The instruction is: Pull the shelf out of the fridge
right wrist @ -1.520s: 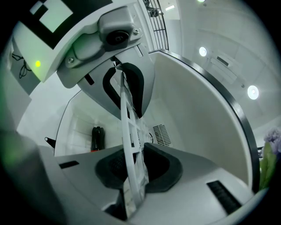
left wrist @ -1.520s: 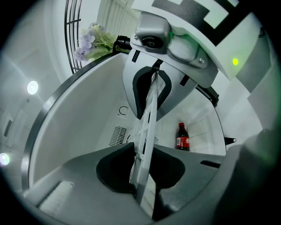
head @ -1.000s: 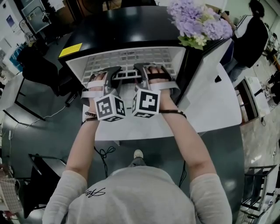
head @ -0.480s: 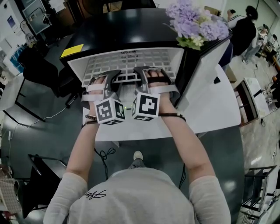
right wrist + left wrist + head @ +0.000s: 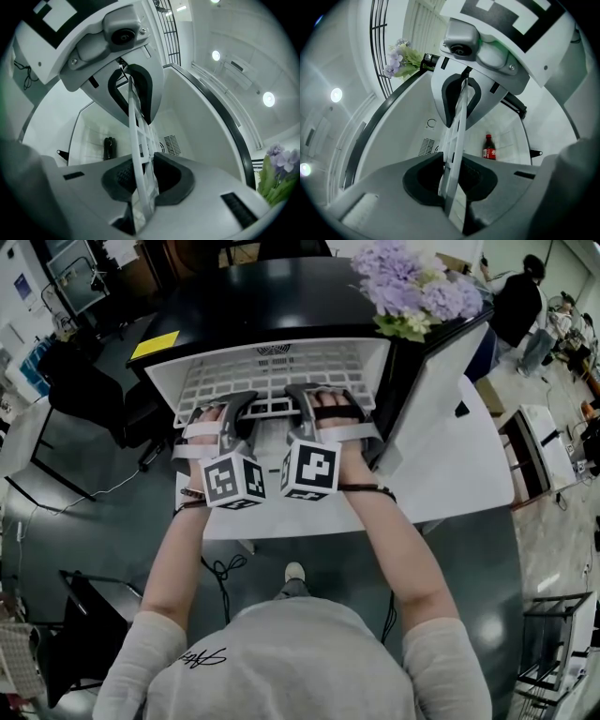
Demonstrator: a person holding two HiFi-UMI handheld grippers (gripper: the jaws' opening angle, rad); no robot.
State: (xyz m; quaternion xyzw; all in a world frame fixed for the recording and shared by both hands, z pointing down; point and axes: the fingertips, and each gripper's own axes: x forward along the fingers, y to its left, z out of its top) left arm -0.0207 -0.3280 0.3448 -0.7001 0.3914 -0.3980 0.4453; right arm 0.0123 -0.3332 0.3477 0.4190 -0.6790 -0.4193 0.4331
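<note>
The white grid shelf (image 5: 272, 371) sticks partly out of the small black fridge (image 5: 244, 306), whose door (image 5: 450, 437) stands open to the right. My left gripper (image 5: 239, 411) and right gripper (image 5: 302, 405) sit side by side at the shelf's front edge, each shut on it. In the left gripper view the shelf (image 5: 459, 117) runs edge-on between the jaws of the left gripper (image 5: 454, 140), and both pads press on it. The right gripper view shows the same clamp, with the shelf (image 5: 133, 117) pinched by the right gripper (image 5: 139, 140).
Purple flowers (image 5: 412, 287) stand on the fridge top at the right, and a yellow sticker (image 5: 155, 345) lies at its left. A red cola bottle (image 5: 488, 147) stands in the door rack. A person (image 5: 516, 306) stands at the far right. Cables lie on the floor.
Both grippers keep their hold on the shelf edge and have barely moved. The person at the far right has shifted position.
</note>
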